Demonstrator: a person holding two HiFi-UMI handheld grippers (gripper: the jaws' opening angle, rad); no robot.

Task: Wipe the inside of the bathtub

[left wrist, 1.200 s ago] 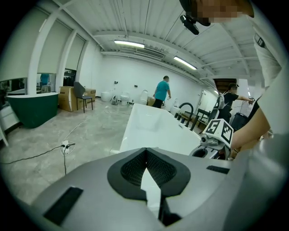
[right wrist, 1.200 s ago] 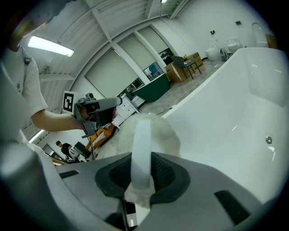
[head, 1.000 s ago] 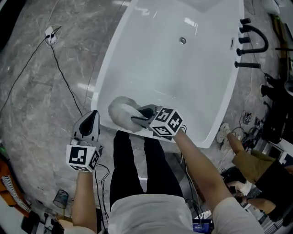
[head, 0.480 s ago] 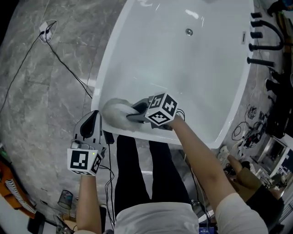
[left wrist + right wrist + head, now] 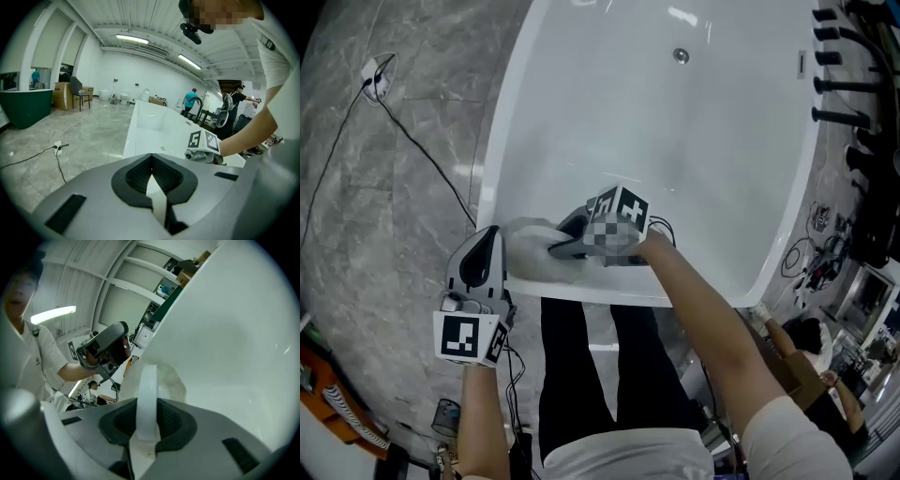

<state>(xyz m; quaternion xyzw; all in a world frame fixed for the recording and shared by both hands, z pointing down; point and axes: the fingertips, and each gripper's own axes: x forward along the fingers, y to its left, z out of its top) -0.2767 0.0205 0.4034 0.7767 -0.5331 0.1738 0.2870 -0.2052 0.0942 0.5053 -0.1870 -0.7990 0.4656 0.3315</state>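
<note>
Right gripper (image 5: 562, 246) is clamped on the strap of a white wiping pad (image 5: 528, 246). Pad's pressed vs. the inside wall of the bathtub (image 5: 502, 141) at its near end, by the rim. Left gripper (image 5: 486, 242) hangs just outside the tub over the marble floor (image 5: 384, 216), jaws together w/ nothing between.

The white bathtub (image 5: 694, 159) is seen from above, with its drain (image 5: 681, 55) at the far end. A white wiping pad (image 5: 530, 246) is gripped by the right gripper (image 5: 564, 246) and pressed against the tub's near left inner wall. The left gripper (image 5: 487, 242) is held just outside the rim, over the grey marble floor (image 5: 384, 206). Black taps (image 5: 842, 86) are mounted at the far right.
</note>
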